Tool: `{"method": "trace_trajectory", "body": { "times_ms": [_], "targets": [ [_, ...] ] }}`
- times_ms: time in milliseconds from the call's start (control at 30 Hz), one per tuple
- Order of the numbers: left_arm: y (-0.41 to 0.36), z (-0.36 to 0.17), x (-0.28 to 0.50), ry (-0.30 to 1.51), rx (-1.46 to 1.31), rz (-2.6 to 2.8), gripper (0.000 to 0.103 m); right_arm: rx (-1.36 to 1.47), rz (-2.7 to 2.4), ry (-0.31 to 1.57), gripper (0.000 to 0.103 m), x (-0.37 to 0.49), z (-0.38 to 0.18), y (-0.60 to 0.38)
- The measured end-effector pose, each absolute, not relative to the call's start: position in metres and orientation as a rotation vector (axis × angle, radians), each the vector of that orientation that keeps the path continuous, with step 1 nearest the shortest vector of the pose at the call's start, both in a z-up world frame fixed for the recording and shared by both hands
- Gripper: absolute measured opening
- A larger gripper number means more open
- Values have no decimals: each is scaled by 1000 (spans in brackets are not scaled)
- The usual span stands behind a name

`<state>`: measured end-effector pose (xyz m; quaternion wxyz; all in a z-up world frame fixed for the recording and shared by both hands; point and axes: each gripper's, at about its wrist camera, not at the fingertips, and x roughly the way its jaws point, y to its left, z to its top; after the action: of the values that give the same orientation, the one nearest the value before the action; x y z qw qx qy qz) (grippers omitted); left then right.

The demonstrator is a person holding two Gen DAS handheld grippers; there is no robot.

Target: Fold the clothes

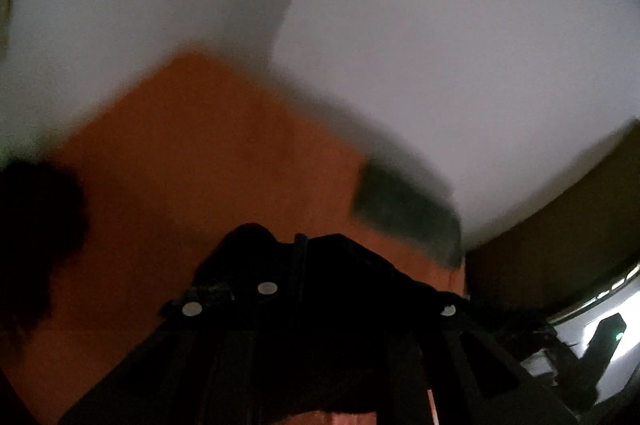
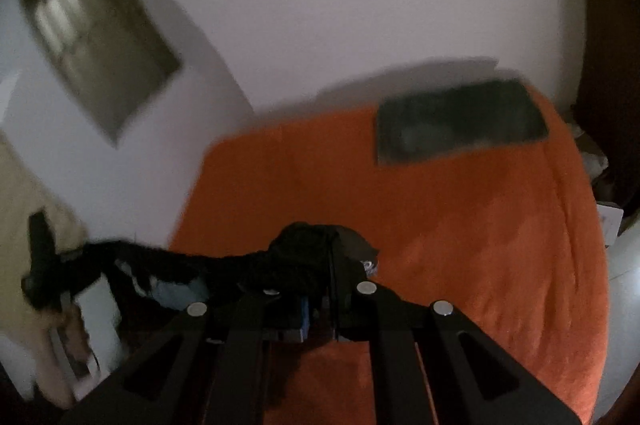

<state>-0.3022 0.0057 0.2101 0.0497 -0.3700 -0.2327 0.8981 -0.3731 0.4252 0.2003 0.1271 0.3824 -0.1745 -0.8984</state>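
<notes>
A black garment (image 2: pixel 192 265) hangs stretched above the orange bed (image 2: pixel 480 225) between my two grippers. My right gripper (image 2: pixel 330 245) is shut on one bunched end of it. The cloth runs left to my left gripper (image 2: pixel 40 245), small and blurred at the frame's edge. In the left wrist view, my left gripper (image 1: pixel 298 245) is shut on the black garment (image 1: pixel 256 245), which covers the fingertips. Both views are dim and smeared by motion.
A folded dark green cloth (image 2: pixel 460 121) lies at the far end of the bed, also seen as the green cloth (image 1: pixel 404 209). White walls stand behind, with a window (image 2: pixel 100 37) on the left. A dark blurred mass (image 1: pixel 36 225) sits at the left edge.
</notes>
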Motion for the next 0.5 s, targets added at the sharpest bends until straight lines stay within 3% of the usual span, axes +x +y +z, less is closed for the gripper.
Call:
{"method": "trace_trajectory", "body": {
  "times_ms": [67,133,233,333,500],
  "targets": [
    [19,284,-289,-590,-900,2828,14,925,-2695,-558,6,-365,260,431],
    [26,326,-258,-527,-689,2874,19,769,-2756,-525,6,-346,298,436],
    [33,331,-231,-437,-650,2908,22,679,-2773,-469,6,-314,324,442],
    [38,278,-210,-303,-733,2936,23,775,-2714,-449,6,-289,290,450],
    [34,81,-160,-255,-1032,2841,23,1001,-2665,-311,6,-245,147,454]
  ]
}}
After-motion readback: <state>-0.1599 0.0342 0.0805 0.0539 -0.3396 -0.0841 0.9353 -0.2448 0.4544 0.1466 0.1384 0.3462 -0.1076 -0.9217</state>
